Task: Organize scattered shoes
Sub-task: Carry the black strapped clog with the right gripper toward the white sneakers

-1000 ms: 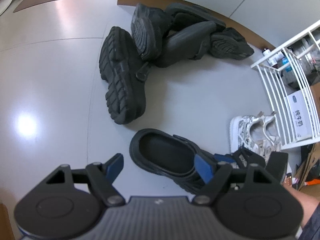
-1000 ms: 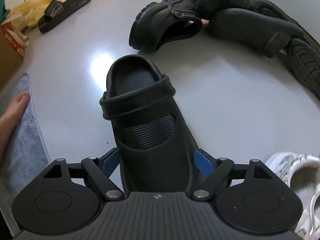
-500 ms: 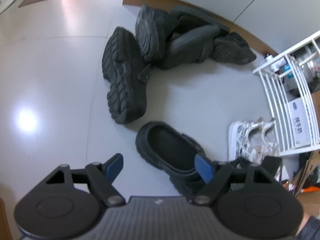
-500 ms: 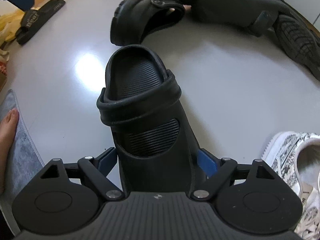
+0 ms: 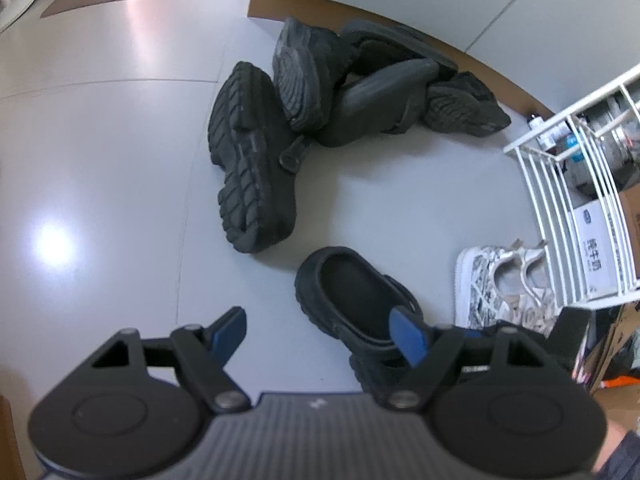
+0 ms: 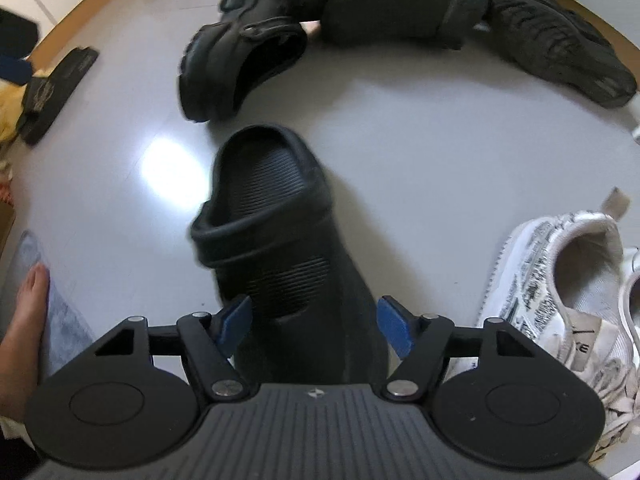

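Straddling black clog (image 6: 280, 240), right gripper (image 6: 314, 326) unclosed.

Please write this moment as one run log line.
right hand-held gripper: astride black clog, grip unclear | left hand-held gripper: open, empty

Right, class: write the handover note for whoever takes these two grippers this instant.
Left gripper: open, empty, above the floor beside a black clog.
Right gripper: open, straddling that clog, not visibly clamped.
Done: white patterned sneakers sit together by the white rack.
Left: place this clog; sort the black shoe pile near the wall; a flat black slipper lies apart.
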Tool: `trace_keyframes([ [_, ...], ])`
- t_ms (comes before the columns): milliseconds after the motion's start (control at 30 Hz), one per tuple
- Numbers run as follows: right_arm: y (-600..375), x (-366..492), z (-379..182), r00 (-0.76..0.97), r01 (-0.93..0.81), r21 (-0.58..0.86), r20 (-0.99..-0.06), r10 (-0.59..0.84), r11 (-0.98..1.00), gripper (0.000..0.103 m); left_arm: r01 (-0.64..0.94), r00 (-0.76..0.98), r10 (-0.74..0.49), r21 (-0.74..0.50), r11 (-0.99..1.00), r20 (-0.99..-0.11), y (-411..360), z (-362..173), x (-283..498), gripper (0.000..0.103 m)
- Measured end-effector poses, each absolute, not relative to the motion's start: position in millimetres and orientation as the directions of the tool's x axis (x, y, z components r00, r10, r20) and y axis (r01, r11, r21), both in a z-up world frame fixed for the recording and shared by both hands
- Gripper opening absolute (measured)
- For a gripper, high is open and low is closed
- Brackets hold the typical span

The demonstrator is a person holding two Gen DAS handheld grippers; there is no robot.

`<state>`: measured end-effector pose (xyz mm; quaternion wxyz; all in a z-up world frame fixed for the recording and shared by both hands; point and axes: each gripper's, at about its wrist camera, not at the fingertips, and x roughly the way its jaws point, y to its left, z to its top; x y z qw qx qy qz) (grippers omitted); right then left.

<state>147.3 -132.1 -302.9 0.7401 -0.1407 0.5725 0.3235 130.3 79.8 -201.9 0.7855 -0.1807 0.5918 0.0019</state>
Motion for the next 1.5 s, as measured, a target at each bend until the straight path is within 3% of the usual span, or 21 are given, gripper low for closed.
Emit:
trace_keyframes([
  [67,-128.8,146.4,-304.7,0.126,-0.66,0.165,-0.937,0.325,0.733,0.084,-0.221,0.295,-0.207,-0.277,0.935,-0.933,81.2,-203.3,130.4,0.081],
  [200,-113.8,145.1,-309.7,0.133,-0.706,0.146,-0.934,0.332,0.693,0.084,-0.227,0.283,-0.218,-0.286,0.931,-0.934,82.0,-206.2,132.1,0.081],
  [300,-100.9,139.9,-313.0,0.14,-0.742,0.117,-0.936,0.323,0.66,0.096,-0.226,0.283,-0.205,-0.272,0.935,-0.937,81.7,-205.4,133.5,0.081],
  [467,-98.6,144.0,-315.8,0.117,-0.718,0.149,-0.937,0.329,0.679,0.095,-0.226,0.289,-0.182,-0.252,0.941,-0.94,81.8,-203.8,133.9,0.081],
  [567,-115.9,153.1,-316.6,0.072,-0.605,0.252,-0.927,0.368,0.755,0.083,-0.224,0.275,-0.176,-0.241,0.944,-0.945,80.4,-206.3,132.5,0.081],
  [667,-120.4,149.1,-314.6,0.093,-0.584,0.252,-0.924,0.372,0.772,0.078,-0.223,0.266,-0.178,-0.24,0.945,-0.948,77.8,-207.6,131.5,0.081],
  [700,-118.7,148.0,-313.5,0.109,-0.586,0.224,-0.93,0.35,0.778,0.07,-0.218,0.267,-0.178,-0.239,0.946,-0.947,76.3,-207.3,131.4,0.081],
  [733,-115.8,147.1,-314.4,0.149,-0.592,0.139,-0.949,0.278,0.794,0.046,-0.211,0.268,-0.179,-0.239,0.948,-0.947,74.2,-206.6,131.3,0.081],
  [767,-115.7,147.1,-315.8,0.154,-0.591,0.112,-0.956,0.249,0.799,0.041,-0.206,0.27,-0.179,-0.238,0.949,-0.946,72.9,-206.1,131.4,0.081],
  [833,-117.1,146.7,-316.7,0.147,-0.589,0.099,-0.963,0.228,0.802,0.04,-0.193,0.274,-0.184,-0.241,0.951,-0.944,70.4,-204.5,131.2,0.081],
  [933,-120.8,150.5,-312.2,0.108,-0.578,0.175,-0.952,0.287,0.797,0.043,-0.188,0.276,-0.19,-0.247,0.951,-0.942,70.1,-204.0,131.3,0.081],
  [1000,-121.7,153.1,-309.1,0.104,-0.571,0.193,-0.947,0.303,0.798,0.05,-0.19,0.276,-0.191,-0.248,0.95,-0.942,71.5,-204.4,131.7,0.081],
  [1167,-119.6,146.4,-300.9,0.117,-0.616,0.168,-0.946,0.301,0.77,0.092,-0.208,0.278,-0.191,-0.253,0.945,-0.941,78.1,-203.8,132.2,0.081],
  [1233,-121.6,142.2,-298.6,0.105,-0.634,0.181,-0.943,0.316,0.752,0.097,-0.219,0.28,-0.198,-0.264,0.939,-0.939,81.1,-203.0,132.6,0.081],
  [1500,-111.3,128.7,-303.4,0.114,-0.691,0.144,-0.946,0.304,0.708,0.097,-0.23,0.281,-0.22,-0.288,0.929,-0.934,82.7,-201.6,131.2,0.081],
])
